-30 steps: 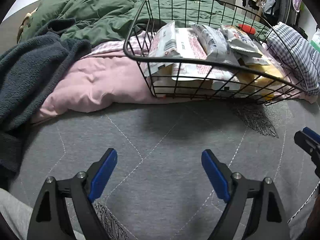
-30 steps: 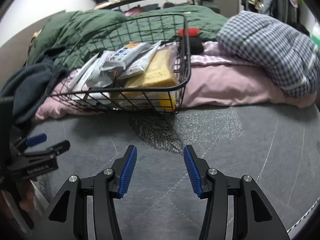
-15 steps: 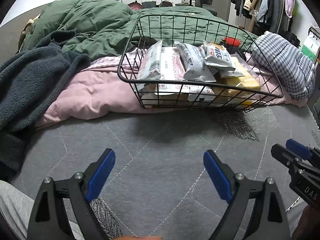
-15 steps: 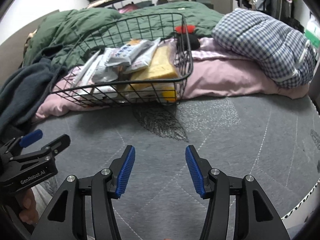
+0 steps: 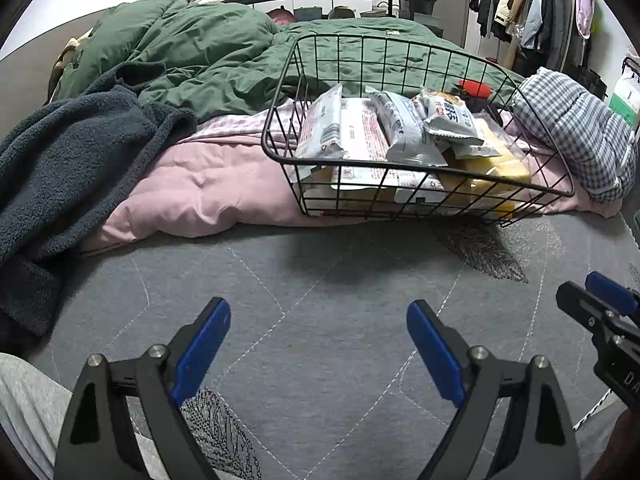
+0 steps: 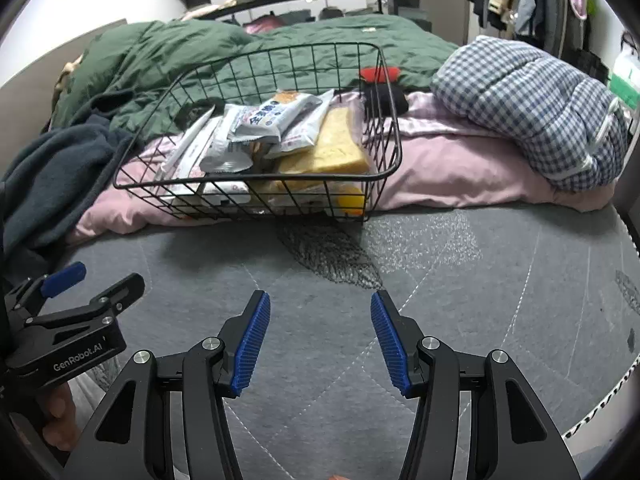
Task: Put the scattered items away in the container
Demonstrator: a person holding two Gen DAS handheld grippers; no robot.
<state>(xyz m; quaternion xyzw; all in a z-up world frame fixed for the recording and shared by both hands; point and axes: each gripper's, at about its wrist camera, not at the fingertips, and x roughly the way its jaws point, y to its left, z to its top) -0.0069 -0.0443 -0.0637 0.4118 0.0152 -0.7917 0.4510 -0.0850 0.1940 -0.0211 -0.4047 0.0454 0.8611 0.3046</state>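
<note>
Tongs back off, basket full

Both tongs have drawn back from the basket (image 5: pixel 420 168) since a second ago. Left tongs (image 5: pixel 318 344) gape wide and empty; right tongs (image 6: pixel 320 338) stand moderately open, also empty. Ahead of both, the basket sits tilted on pink bedding (image 5: pixel 208 188) — packets (image 6: pixel 264 118) and a yellow pack (image 6: pixel 336 148) piled inside. No stray items show on the grey mat (image 6: pixel 440 300); tidying looks finished.

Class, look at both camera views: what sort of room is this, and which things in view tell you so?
Most likely a bedroom. The wire basket of snack packets sits on a bed with a green duvet and a checked pillow; clothes hang on a rail behind.
</note>
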